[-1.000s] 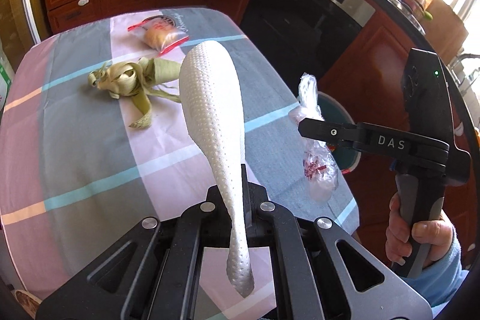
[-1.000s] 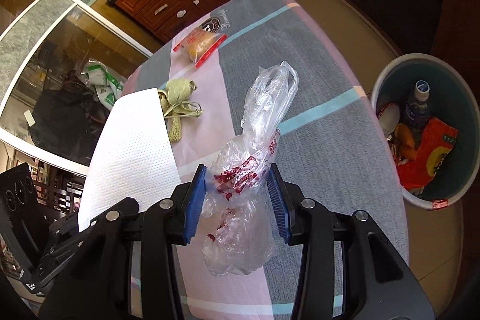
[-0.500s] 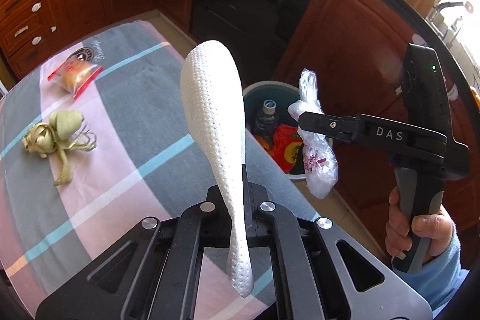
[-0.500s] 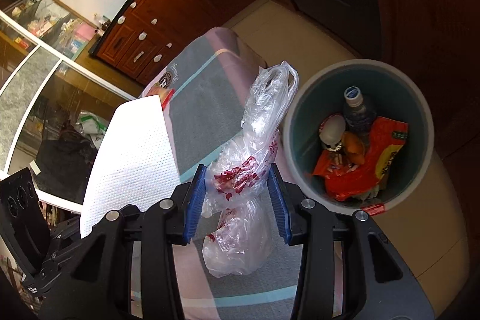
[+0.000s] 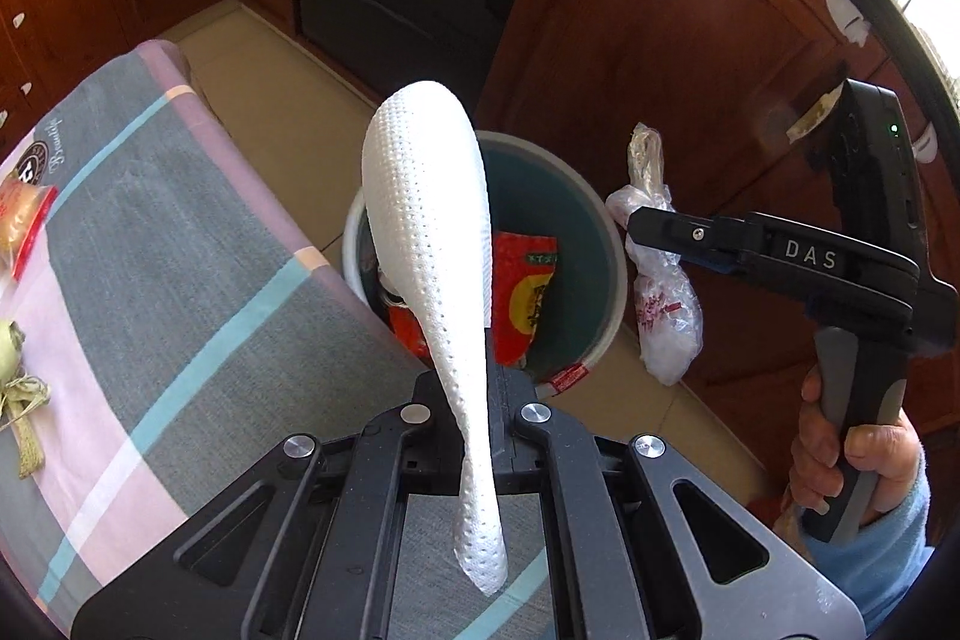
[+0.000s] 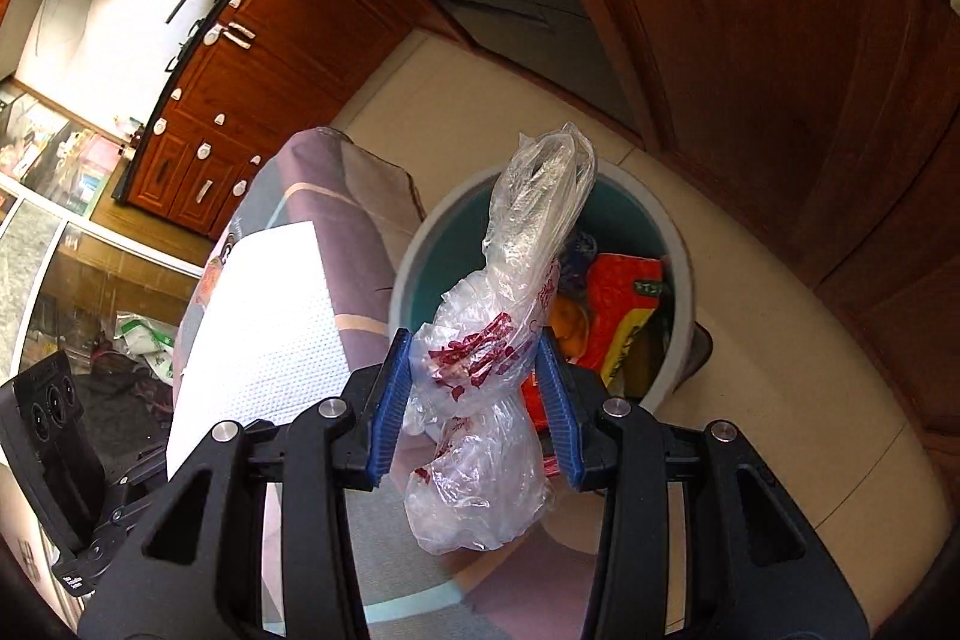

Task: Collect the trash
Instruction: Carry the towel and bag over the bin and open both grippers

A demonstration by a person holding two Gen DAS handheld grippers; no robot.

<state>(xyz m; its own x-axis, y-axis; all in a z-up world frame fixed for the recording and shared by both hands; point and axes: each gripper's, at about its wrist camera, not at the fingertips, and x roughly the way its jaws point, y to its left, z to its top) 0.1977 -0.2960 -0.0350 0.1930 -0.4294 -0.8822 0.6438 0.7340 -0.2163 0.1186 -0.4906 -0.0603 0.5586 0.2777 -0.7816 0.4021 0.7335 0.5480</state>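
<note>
My left gripper (image 5: pixel 474 400) is shut on a white dimpled paper towel (image 5: pixel 432 232), which stands up in front of the round bin (image 5: pixel 606 220). The towel also shows in the right wrist view (image 6: pixel 264 334). My right gripper (image 6: pixel 477 388) is shut on a crumpled clear plastic bag with red print (image 6: pixel 498 346), held over the near rim of the bin (image 6: pixel 420 244). The bag (image 5: pixel 666 292) hangs to the right of the bin in the left wrist view. The bin holds a red-orange wrapper (image 6: pixel 624 304) and other trash.
The table with a plaid cloth (image 5: pixel 156 244) lies left of the bin. On it are a bagged snack with red edge (image 5: pixel 24 220) and a knot of dried leaves (image 5: pixel 18 382). Wooden cabinets (image 5: pixel 660 40) and an oven stand behind the bin.
Both grippers have swung right, off the table toward the bin. The bin is now closer and centred under the towel and bag. Both grips are unchanged.
</note>
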